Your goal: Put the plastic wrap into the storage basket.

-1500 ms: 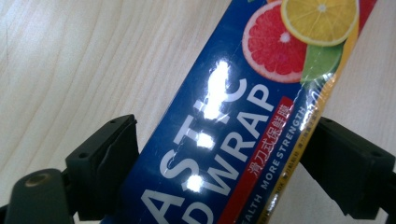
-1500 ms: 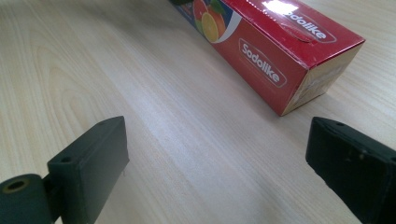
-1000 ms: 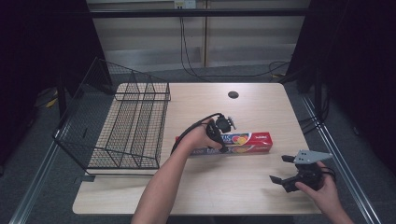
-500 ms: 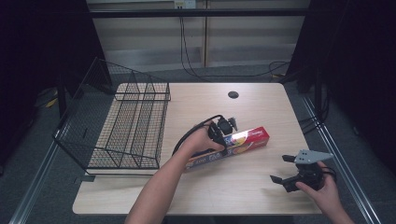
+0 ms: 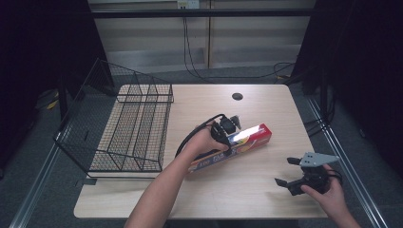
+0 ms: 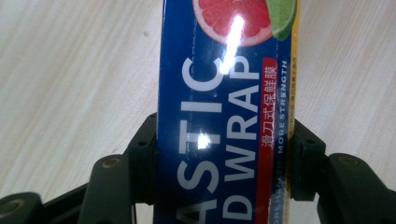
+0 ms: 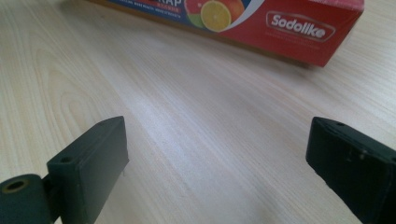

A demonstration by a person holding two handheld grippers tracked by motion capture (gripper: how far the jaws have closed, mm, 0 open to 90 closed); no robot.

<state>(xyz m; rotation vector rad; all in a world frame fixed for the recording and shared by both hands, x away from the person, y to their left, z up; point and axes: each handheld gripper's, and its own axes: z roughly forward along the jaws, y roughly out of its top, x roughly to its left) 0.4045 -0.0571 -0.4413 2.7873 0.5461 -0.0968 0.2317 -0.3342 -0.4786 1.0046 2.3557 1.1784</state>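
Observation:
A long plastic wrap box (image 5: 247,140), blue and red with fruit pictures, lies slantwise near the middle of the table. My left gripper (image 5: 227,142) is shut across its width; in the left gripper view both jaws press the sides of the plastic wrap box (image 6: 224,116). My right gripper (image 5: 288,172) hovers open near the table's front right corner, apart from the box. The right gripper view looks between its spread jaws over bare wood to the red end of the plastic wrap box (image 7: 299,28).
A black wire basket (image 5: 128,128) stands on the left part of the wooden table (image 5: 266,199). A round cable hole (image 5: 237,96) sits near the far edge. Cables hang behind the table.
The box has turned from lying level to slanting, its right end swung away from me, held in my left gripper. The right gripper has barely shifted.

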